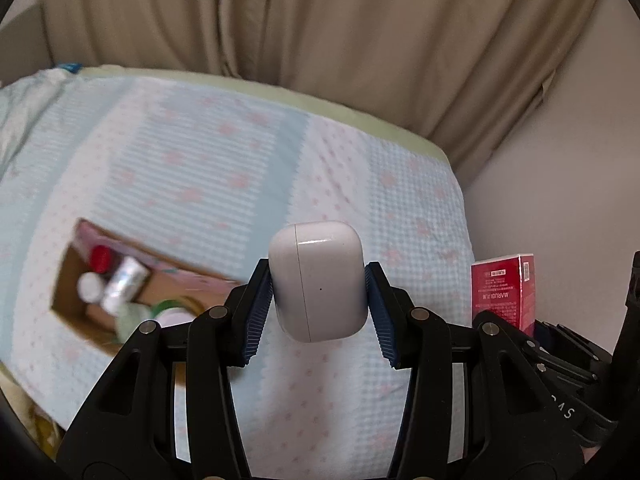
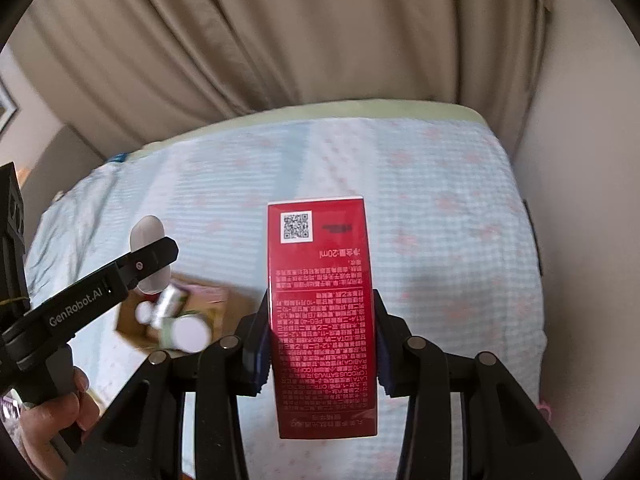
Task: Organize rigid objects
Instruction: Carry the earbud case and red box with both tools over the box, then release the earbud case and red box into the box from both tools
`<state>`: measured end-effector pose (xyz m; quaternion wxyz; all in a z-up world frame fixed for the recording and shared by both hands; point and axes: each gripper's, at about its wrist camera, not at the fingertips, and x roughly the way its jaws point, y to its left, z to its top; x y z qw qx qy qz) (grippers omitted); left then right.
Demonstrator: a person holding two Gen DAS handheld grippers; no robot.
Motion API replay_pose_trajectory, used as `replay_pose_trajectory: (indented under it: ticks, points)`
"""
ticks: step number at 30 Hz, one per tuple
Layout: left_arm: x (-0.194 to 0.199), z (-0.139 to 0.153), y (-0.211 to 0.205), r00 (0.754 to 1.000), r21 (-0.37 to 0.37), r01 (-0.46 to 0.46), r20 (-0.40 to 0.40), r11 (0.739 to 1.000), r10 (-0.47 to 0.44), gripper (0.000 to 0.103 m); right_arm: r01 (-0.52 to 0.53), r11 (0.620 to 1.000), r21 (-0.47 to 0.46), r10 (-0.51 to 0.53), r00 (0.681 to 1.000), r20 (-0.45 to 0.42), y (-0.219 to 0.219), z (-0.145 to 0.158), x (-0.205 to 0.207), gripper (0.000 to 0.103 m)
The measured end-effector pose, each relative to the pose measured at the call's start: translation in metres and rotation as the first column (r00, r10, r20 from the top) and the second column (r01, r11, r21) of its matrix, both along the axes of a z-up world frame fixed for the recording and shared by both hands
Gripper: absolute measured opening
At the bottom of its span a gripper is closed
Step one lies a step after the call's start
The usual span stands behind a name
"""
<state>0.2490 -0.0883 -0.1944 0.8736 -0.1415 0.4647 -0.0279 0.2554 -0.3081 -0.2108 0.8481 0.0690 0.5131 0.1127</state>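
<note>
Nearest in the left wrist view, a white earbud case (image 1: 318, 280) is pinched between the blue ribbed pads of the left claw (image 1: 319, 300) and held clear above the bed (image 1: 360, 184). In the right wrist view, a red carton (image 2: 322, 312) printed with small white text and a QR code is clamped upright between the pads of the right claw (image 2: 322, 340), likewise held in the air over the bed. A hand (image 2: 52, 424) gripping the handle of the left claw is seen at the lower left of that view. Below and to the left of both claws, an open cardboard box (image 1: 74, 276) is set on the light blue bedspread patterned with pink flowers; a red-capped bottle (image 1: 100, 259), a silvery tube (image 1: 122, 280) and a white-lidded jar (image 2: 190, 334) are lying inside it, blurred. Farther back, the far edge of the bed is met by a beige curtain (image 1: 320, 28), and a pale wall (image 1: 552, 184) is seen at the right.
</note>
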Motion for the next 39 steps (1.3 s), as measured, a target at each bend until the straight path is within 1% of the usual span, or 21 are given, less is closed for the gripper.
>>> replay_pose_trajectory:
  ticks: [2, 5, 9, 13, 16, 20, 24, 27, 30, 31, 33, 34, 37, 39]
  points:
    - [-0.013, 0.009, 0.021, 1.000, 0.010, -0.020, 0.015, 1.000, 0.020, 0.043, -0.026, 1.000, 0.009, 0.026, 1.000, 0.015, 0.019, 0.009, -0.009, 0.038]
    - [-0.028, 0.012, 0.053, 0.999, 0.029, -0.041, 0.015, 0.999, 0.041, 0.043, -0.062, 0.998, 0.018, 0.061, 0.998, 0.031, 0.045, 0.014, -0.020, 0.038]
    - [-0.044, 0.010, 0.099, 0.998, 0.021, -0.064, 0.008, 0.998, 0.064, 0.043, -0.090, 0.995, 0.049, 0.090, 0.996, 0.008, 0.085, 0.010, -0.029, 0.038]
    - [-0.049, 0.001, 0.148, 0.999, 0.028, -0.037, -0.001, 0.999, 0.037, 0.043, -0.090, 0.993, 0.072, 0.091, 0.996, -0.009, 0.122, 0.004, -0.037, 0.038]
    - [-0.048, -0.010, 0.179, 1.000, 0.018, -0.001, -0.022, 1.000, 0.001, 0.043, -0.056, 0.996, 0.073, 0.058, 0.998, -0.025, 0.154, -0.004, -0.039, 0.038]
    - [-0.040, -0.034, 0.226, 0.997, 0.012, 0.051, -0.058, 0.999, -0.050, 0.043, -0.005, 0.997, 0.082, 0.010, 0.998, -0.060, 0.194, -0.018, -0.041, 0.038]
    - [-0.029, -0.064, 0.265, 0.990, 0.026, 0.106, -0.093, 0.994, -0.104, 0.043, 0.079, 0.991, 0.106, -0.065, 0.990, -0.128, 0.229, -0.047, -0.035, 0.038]
    - [-0.021, -0.095, 0.288, 0.980, 0.037, 0.158, -0.130, 0.987, -0.152, 0.043, 0.128, 0.985, 0.112, -0.108, 0.980, -0.167, 0.250, -0.067, -0.032, 0.038]
    - [-0.016, -0.120, 0.296, 0.966, 0.043, 0.212, -0.157, 0.976, -0.203, 0.043, 0.149, 0.984, 0.100, -0.127, 0.973, -0.193, 0.271, -0.083, -0.026, 0.038]
    - [-0.015, -0.131, 0.299, 0.958, 0.043, 0.238, -0.173, 0.970, -0.227, 0.043, 0.152, 0.984, 0.093, -0.131, 0.971, -0.202, 0.277, -0.090, -0.023, 0.038]
    - [-0.013, -0.146, 0.301, 0.949, 0.050, 0.264, -0.193, 0.963, -0.250, 0.043, 0.152, 0.985, 0.080, -0.132, 0.967, -0.220, 0.287, -0.100, -0.018, 0.038]
    - [-0.012, -0.158, 0.302, 0.941, 0.054, 0.287, -0.201, 0.956, -0.271, 0.043, 0.150, 0.986, 0.074, -0.130, 0.966, -0.226, 0.292, -0.106, -0.015, 0.038]
    - [-0.010, -0.182, 0.299, 0.919, 0.068, 0.347, -0.223, 0.935, -0.325, 0.043, 0.128, 0.991, 0.040, -0.114, 0.962, -0.248, 0.307, -0.123, -0.005, 0.038]
    - [-0.010, -0.197, 0.295, 0.904, 0.075, 0.383, -0.237, 0.921, -0.357, 0.043, 0.116, 0.993, 0.033, -0.103, 0.957, -0.270, 0.314, -0.139, 0.001, 0.038]
